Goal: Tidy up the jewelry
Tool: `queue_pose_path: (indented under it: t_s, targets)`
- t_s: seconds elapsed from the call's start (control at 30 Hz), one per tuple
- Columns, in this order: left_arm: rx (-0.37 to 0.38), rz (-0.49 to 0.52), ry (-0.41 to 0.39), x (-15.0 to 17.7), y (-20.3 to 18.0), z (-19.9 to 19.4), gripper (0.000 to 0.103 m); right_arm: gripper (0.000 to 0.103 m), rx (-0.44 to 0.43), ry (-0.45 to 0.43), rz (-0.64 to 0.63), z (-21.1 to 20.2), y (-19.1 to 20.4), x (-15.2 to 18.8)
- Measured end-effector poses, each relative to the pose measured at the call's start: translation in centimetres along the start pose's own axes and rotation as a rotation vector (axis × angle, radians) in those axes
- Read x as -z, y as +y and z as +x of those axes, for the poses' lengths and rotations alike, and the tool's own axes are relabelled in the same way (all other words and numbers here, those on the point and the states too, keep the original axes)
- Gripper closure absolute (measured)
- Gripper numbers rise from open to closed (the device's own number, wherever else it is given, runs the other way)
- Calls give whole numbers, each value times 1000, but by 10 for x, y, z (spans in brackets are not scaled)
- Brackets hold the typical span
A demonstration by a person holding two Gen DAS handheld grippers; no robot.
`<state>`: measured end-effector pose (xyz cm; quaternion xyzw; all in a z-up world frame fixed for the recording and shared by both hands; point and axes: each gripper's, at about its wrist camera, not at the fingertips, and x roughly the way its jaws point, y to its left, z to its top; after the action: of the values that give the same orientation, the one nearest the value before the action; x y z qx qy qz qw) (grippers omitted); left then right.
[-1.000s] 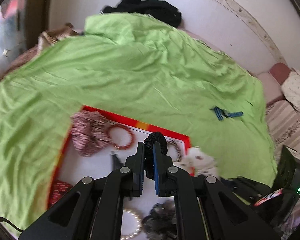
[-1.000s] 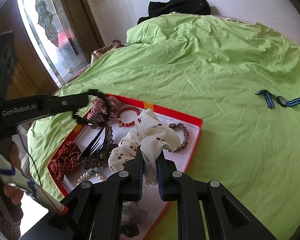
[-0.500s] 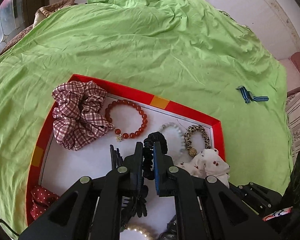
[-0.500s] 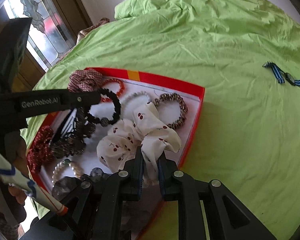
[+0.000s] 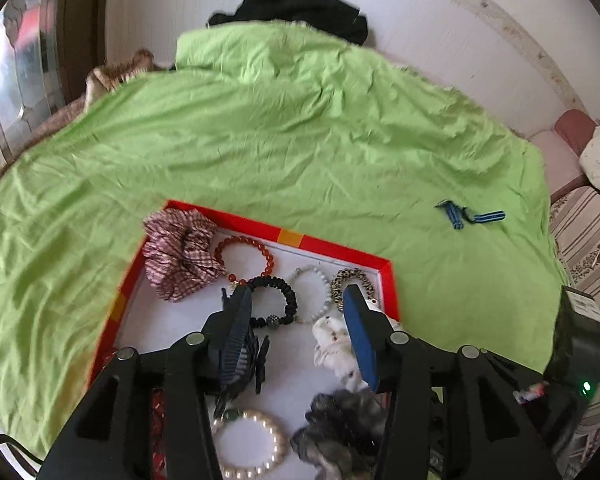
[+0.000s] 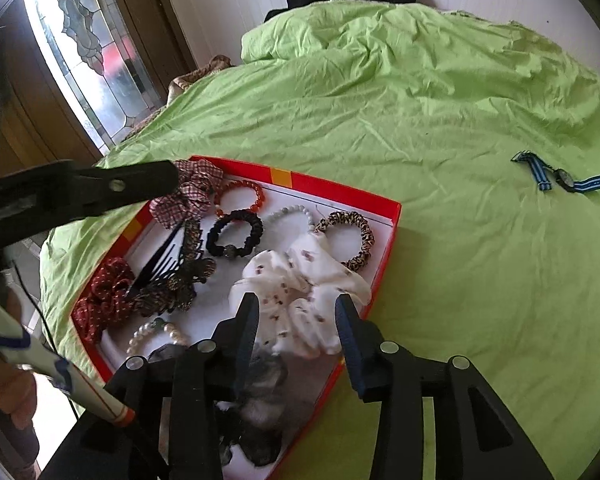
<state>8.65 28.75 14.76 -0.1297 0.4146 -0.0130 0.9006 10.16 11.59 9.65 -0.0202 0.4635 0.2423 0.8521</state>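
You tilted both grippers down over the red tray (image 6: 384, 248), left gripper (image 5: 296, 328) opening above the black bracelet (image 5: 274, 300), right gripper (image 6: 296, 320) opening around the white scrunchie (image 6: 304, 292), gripping nothing.

A home bedroom: green bedsheet (image 6: 380, 120), stained-glass door (image 6: 84, 48), striped cushion (image 5: 584, 224).

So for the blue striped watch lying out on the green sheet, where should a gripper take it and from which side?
Best guess: pinch the blue striped watch at its dark case, the stiffest part, coming straight down from above with the fingers across the strap's line. It lies flat on the green sheet, clear of the red tray, and one strap end looks folded, so the straps would likely flop.
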Motion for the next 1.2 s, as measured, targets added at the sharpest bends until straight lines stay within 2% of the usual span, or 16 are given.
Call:
queue_pose_path:
  t_s: [0.03,0.1,0.27,0.43,0.47,0.53,0.6,0.7,0.87,1.03,1.2]
  targets:
    - [-13,7,-23,2,-1,-10,53,59,2,-5,0,-5,1,1]
    - [-51,17,-78,8,-4,-31,43,57,5,-18,4,-16,1,4]
    - [-185,8,-257,32,-7,-91,23,54,6,-43,24,-44,0,17]
    - [-357,4,-429,59,-13,-140,8,53,15,-46,28,-66,2,38]
    - [-415,-1,-484,68,-16,-152,3,52,20,-46,27,-71,4,43]
    - [-488,-12,-562,83,-20,-168,0,50,27,-46,29,-78,5,52]
    - [-536,-9,-593,95,-24,-179,0,48,29,-49,37,-87,6,62]
    - [-633,-21,-560,112,-30,-186,0,43,29,-54,45,-100,10,79]
    - [-535,-33,-467,132,-31,-188,0,37,51,-57,34,-112,21,100]
    - [-468,-39,-323,150,-30,-171,0,34,92,-68,32,-118,27,113]
    - [-470,-34,-221,170,-30,-157,0,30,136,-90,14,-125,29,122]
